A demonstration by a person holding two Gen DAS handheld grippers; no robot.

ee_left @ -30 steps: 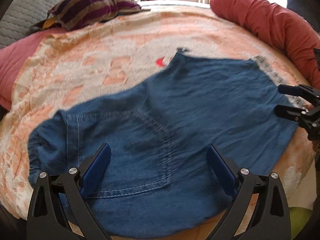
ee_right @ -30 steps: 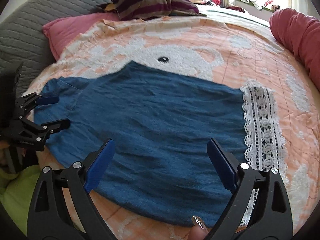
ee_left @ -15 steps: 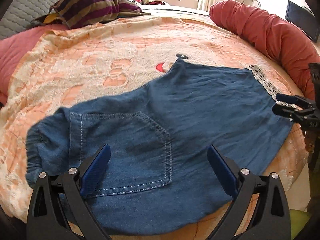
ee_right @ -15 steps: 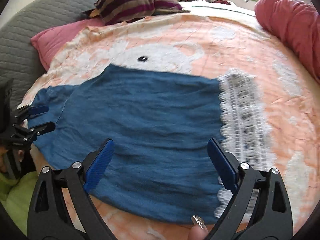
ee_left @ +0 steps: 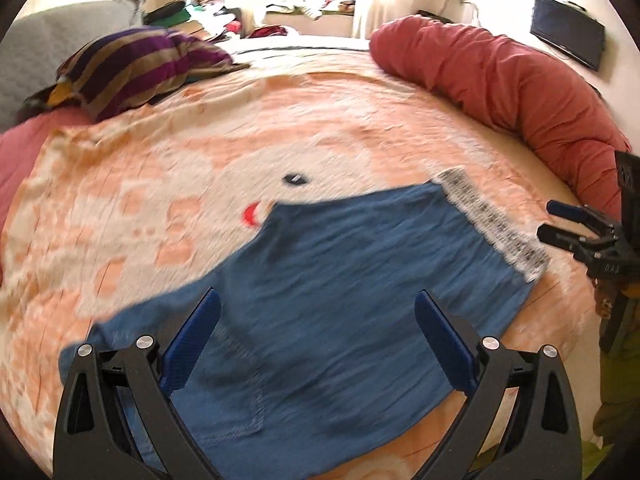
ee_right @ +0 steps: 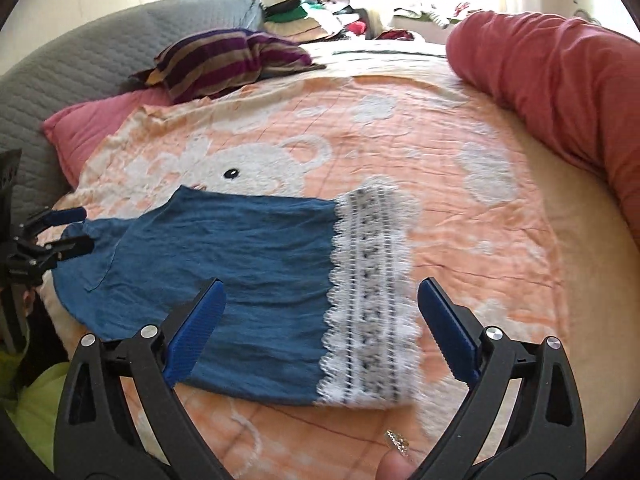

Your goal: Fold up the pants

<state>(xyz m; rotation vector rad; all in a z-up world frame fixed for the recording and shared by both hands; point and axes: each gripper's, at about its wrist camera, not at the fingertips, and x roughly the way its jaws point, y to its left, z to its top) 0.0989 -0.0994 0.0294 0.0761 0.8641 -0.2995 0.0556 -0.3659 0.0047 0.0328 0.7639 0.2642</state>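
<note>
1. While the left gripper [ee_left: 316, 344] hangs over the pocket end with jaws spread wide, the pants [ee_left: 340, 300] lie flat on the bed [ee_left: 160, 184], lace hem [ee_left: 492, 224] near the right gripper [ee_left: 560, 224].
2. Right view: right gripper [ee_right: 320, 320] over the hem [ee_right: 368, 292], jaws spread, gripping nothing; a fingertip [ee_right: 394, 466] shows.

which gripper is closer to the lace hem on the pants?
Right. The right gripper hovers open at the lace hem; the left gripper sits open at the opposite, pocket end of the pants.
</note>
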